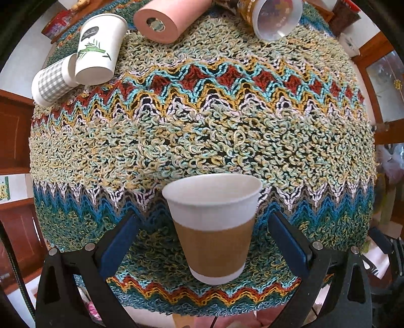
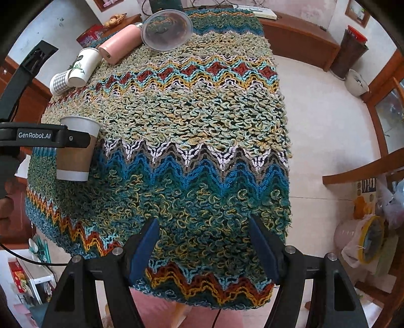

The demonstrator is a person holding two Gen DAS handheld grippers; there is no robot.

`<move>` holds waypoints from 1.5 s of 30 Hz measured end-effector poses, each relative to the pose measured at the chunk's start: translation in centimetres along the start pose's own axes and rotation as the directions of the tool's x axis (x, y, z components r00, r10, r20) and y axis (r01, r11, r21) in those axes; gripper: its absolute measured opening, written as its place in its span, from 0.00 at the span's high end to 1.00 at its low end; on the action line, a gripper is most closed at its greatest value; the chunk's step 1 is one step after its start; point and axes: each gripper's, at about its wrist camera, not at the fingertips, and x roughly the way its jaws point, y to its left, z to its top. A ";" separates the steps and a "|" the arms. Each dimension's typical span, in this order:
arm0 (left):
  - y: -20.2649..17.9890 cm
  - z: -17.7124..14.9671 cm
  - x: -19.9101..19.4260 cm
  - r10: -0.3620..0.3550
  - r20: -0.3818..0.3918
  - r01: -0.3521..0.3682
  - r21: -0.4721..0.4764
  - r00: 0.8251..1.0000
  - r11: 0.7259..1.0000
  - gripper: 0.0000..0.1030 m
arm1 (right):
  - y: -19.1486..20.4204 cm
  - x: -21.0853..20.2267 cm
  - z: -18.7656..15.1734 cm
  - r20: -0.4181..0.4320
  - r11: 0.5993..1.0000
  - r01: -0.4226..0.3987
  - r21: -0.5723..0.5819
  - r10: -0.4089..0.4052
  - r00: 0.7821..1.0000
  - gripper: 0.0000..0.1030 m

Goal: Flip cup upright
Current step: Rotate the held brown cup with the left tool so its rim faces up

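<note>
A white paper cup with a brown sleeve (image 1: 213, 227) stands upright, mouth up, on the knitted cloth (image 1: 202, 131) near the table's front. My left gripper (image 1: 204, 232) is open, its blue pads on either side of the cup with a gap on each side. The right wrist view shows the same cup (image 2: 75, 154) at the left, with the left gripper's black finger (image 2: 45, 138) across its front. My right gripper (image 2: 204, 244) is open and empty over the cloth's near edge.
At the far left a leaf-print white cup (image 1: 101, 48) and a grey checked cup (image 1: 51, 82) lie on their sides. A pink cylinder (image 1: 166, 19) and a clear plastic cup (image 1: 277, 17) lie at the back. Tiled floor (image 2: 323, 126) lies right of the table.
</note>
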 end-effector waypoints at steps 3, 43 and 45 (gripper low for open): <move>0.2 0.8 0.3 -0.004 -0.043 0.004 -0.004 0.999 1.000 0.05 | 0.1 0.3 0.1 -0.008 1.000 -0.008 0.021 0.008 1.000 0.29; 5.0 -3.0 -3.1 0.073 0.410 -0.036 -0.099 0.909 0.994 0.30 | 2.7 -0.4 1.5 0.066 1.000 -0.010 0.011 0.009 0.998 0.29; 4.8 -3.4 -4.1 0.107 0.455 -0.059 -0.119 0.884 0.991 0.30 | 3.1 -0.7 1.4 0.082 1.000 -0.014 0.002 0.014 0.997 0.29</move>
